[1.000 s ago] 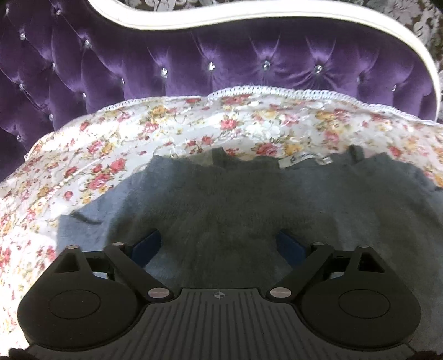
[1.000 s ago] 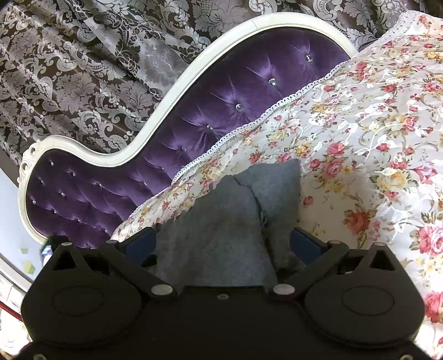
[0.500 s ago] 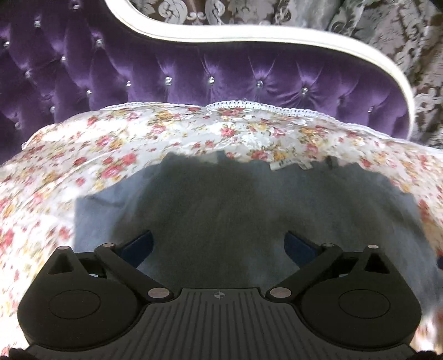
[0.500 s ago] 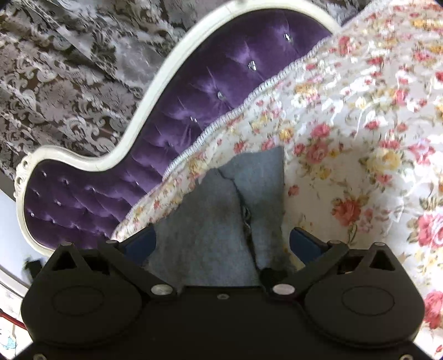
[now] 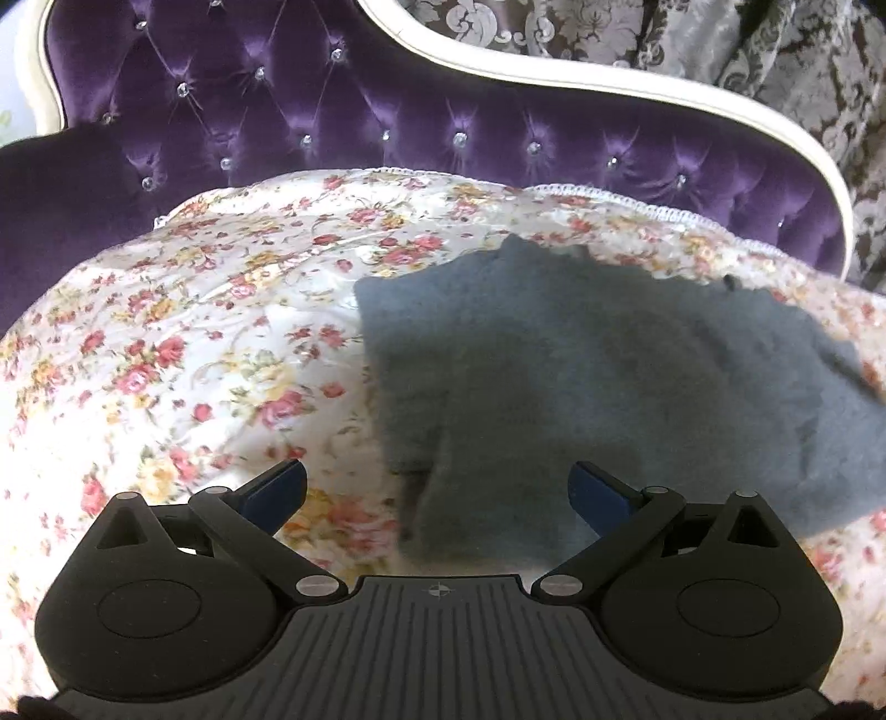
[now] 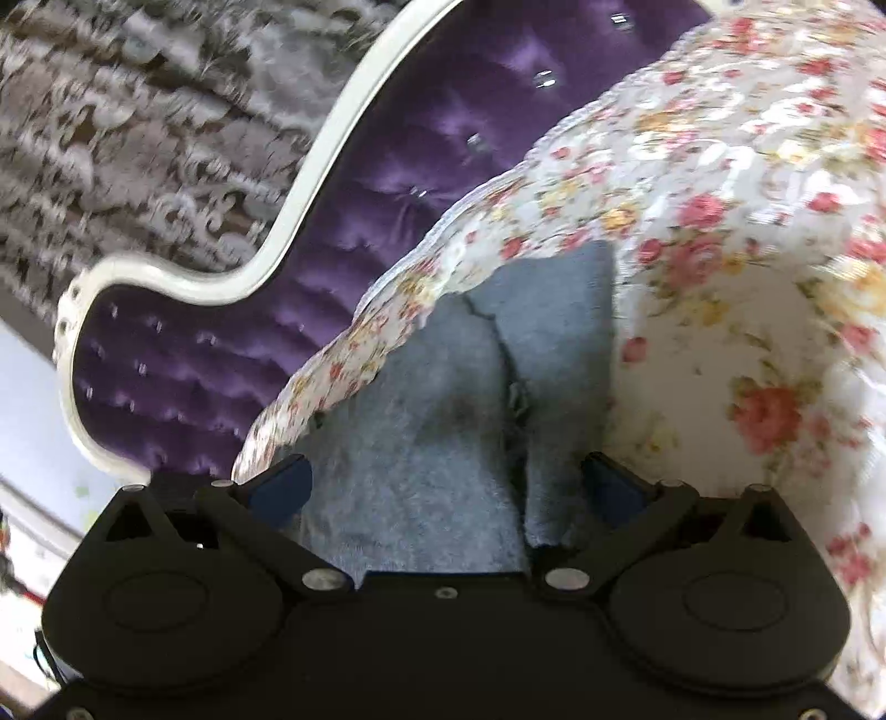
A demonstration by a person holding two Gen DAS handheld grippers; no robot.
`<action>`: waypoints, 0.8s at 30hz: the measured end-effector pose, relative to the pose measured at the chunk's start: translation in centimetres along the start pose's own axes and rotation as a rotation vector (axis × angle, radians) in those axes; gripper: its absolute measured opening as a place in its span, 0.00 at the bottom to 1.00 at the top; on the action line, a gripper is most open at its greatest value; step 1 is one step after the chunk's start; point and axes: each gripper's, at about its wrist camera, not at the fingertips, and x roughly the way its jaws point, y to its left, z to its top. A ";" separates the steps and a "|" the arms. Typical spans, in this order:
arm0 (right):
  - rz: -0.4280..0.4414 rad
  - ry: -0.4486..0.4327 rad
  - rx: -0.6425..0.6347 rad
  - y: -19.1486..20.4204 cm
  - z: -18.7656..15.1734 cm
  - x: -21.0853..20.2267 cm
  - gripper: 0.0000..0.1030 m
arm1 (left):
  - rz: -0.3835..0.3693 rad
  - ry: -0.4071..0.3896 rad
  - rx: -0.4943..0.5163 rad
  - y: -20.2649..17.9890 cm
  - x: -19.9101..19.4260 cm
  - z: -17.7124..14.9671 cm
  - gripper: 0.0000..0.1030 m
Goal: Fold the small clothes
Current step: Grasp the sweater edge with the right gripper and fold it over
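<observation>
A small grey fleece garment (image 5: 637, 382) lies on the floral bedspread (image 5: 210, 354). In the left wrist view it fills the centre and right, with a lower flap hanging toward my fingers. My left gripper (image 5: 437, 490) is open and empty, its blue-padded fingers straddling that flap's left edge. In the right wrist view the garment (image 6: 437, 437) shows a seam or fold running toward the camera. My right gripper (image 6: 446, 482) is open just above it, fingers spread on either side, holding nothing.
A purple tufted headboard (image 5: 387, 111) with a white frame curves behind the bedspread, with patterned grey curtains (image 5: 747, 50) beyond. It also shows in the right wrist view (image 6: 387, 183). Bedspread extends left of the garment and to the right in the right wrist view (image 6: 747, 249).
My left gripper has swung left and back, so the garment now sits right of centre with bedspread under the left finger. The right gripper has shifted slightly, view blurred; both stay open.
</observation>
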 end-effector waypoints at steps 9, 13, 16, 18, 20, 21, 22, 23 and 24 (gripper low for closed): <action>0.010 0.084 -0.008 0.7 2.0 2.7 1.00 | -0.070 -0.052 -0.033 2.7 -0.3 0.5 0.99; -0.043 0.100 -0.025 1.7 2.2 3.6 0.82 | -0.072 -0.057 -0.057 3.9 -0.2 1.4 0.99; -0.164 0.111 -0.059 2.4 1.9 4.2 0.31 | -0.077 -0.044 -0.053 3.9 0.2 2.0 0.99; -0.212 0.101 -0.077 3.0 1.7 4.2 0.29 | -0.082 -0.042 -0.044 4.0 0.3 2.1 0.99; -0.262 0.083 -0.121 4.5 1.5 3.8 0.28 | -0.071 -0.043 -0.053 4.3 0.3 2.0 0.99; -0.286 0.079 -0.154 5.5 1.6 3.7 0.28 | -0.077 -0.036 -0.063 4.6 0.3 2.0 0.99; -0.303 0.075 -0.191 6.6 1.7 3.7 0.28 | -0.089 -0.032 -0.073 4.9 0.3 2.0 0.99; -0.319 0.071 -0.227 8.0 1.7 3.5 0.27 | -0.095 -0.032 -0.082 5.1 0.2 2.0 0.99; -0.329 0.070 -0.251 9.2 1.8 3.5 0.27 | -0.094 -0.039 -0.086 5.2 0.1 2.1 0.99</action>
